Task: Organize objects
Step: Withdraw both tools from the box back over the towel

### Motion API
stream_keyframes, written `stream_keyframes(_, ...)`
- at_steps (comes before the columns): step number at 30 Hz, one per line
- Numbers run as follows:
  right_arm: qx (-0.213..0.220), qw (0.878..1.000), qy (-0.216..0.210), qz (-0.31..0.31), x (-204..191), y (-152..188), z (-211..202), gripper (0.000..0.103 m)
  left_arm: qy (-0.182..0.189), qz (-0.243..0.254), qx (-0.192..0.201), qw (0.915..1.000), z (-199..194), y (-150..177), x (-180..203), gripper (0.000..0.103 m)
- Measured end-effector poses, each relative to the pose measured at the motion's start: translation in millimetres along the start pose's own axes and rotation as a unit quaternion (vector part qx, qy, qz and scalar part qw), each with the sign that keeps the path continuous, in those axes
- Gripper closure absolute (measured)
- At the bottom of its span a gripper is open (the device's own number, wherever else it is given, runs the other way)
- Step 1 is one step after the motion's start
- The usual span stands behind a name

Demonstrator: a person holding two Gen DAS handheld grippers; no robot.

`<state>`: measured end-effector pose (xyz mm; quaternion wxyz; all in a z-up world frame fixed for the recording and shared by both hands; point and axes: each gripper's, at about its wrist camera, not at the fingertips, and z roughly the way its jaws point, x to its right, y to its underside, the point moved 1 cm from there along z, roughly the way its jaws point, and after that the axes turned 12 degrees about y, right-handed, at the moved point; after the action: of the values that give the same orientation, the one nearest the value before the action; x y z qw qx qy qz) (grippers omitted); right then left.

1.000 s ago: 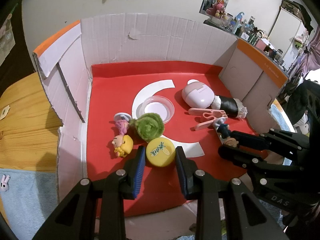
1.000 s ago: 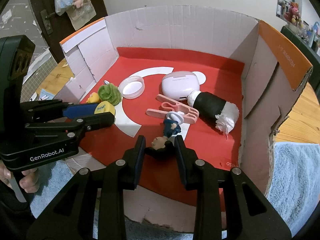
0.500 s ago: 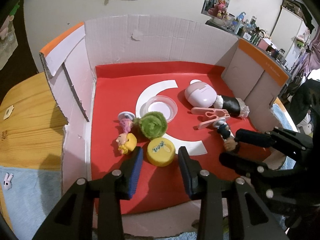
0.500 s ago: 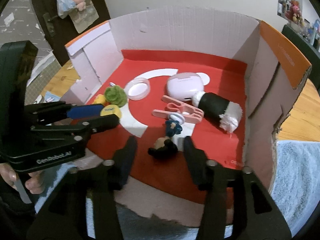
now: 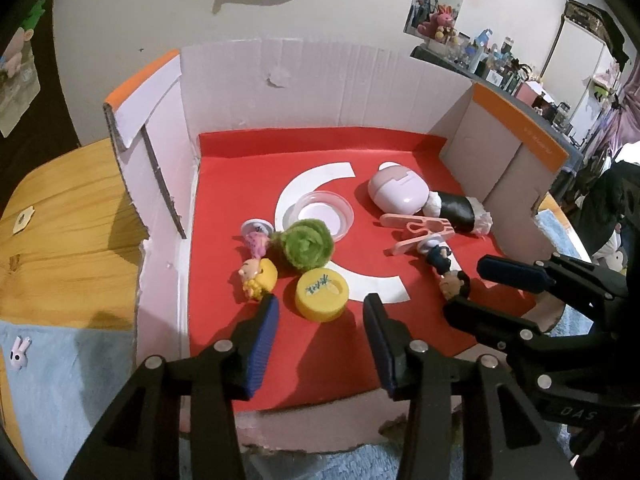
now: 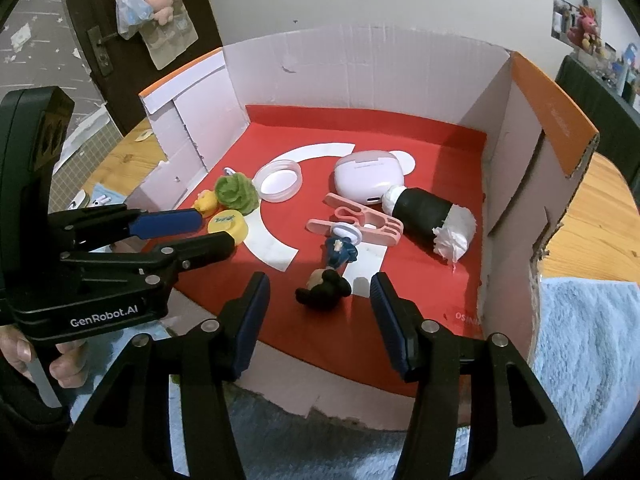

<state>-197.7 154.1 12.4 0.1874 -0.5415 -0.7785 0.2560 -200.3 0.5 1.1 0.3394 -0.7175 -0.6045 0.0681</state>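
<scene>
A cardboard box (image 5: 320, 80) with a red floor holds the objects. My left gripper (image 5: 320, 304) is open, just in front of a yellow cap (image 5: 321, 294), which lies on the floor. My right gripper (image 6: 320, 284) is open around a dark-haired figurine (image 6: 326, 286) lying on the floor, not touching it. The figurine also shows in the left wrist view (image 5: 450, 276). A green pompom (image 5: 306, 244), a yellow doll (image 5: 258, 276), a pink clothes peg (image 6: 360, 222), a clear lid (image 6: 279, 180), a pink case (image 6: 370, 176) and a black roll (image 6: 430, 214) lie further in.
The box walls (image 6: 520, 152) rise on the left, back and right; the front edge is low and torn. A wooden table (image 5: 68, 216) and a blue towel (image 6: 588, 344) surround the box. A small pink figure with a white disc (image 5: 256, 236) lies by the pompom.
Both grippers opened and pulled back toward the box front. The left let go of the yellow cap; the right let go of the figurine, which now lies on the floor.
</scene>
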Motion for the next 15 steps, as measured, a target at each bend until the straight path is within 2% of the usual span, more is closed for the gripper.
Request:
stream_keyframes(5,0.005,1.000,-0.001,-0.004,-3.3,0.7,-5.2,0.041,-0.001,-0.001,0.003,1.0000,-4.9,2.4,1.7,0.053)
stream_keyframes(13,0.009,1.000,-0.003,-0.004,-5.5,4.5,-11.9,0.040,-0.004,-0.001,0.012,0.9999,-14.0,5.9,3.7,0.052)
stream_keyframes(15,0.011,1.000,-0.003,-0.005,-6.5,5.5,-14.7,0.037,-0.004,-0.001,0.014,0.9999,-15.7,6.8,4.2,0.051)
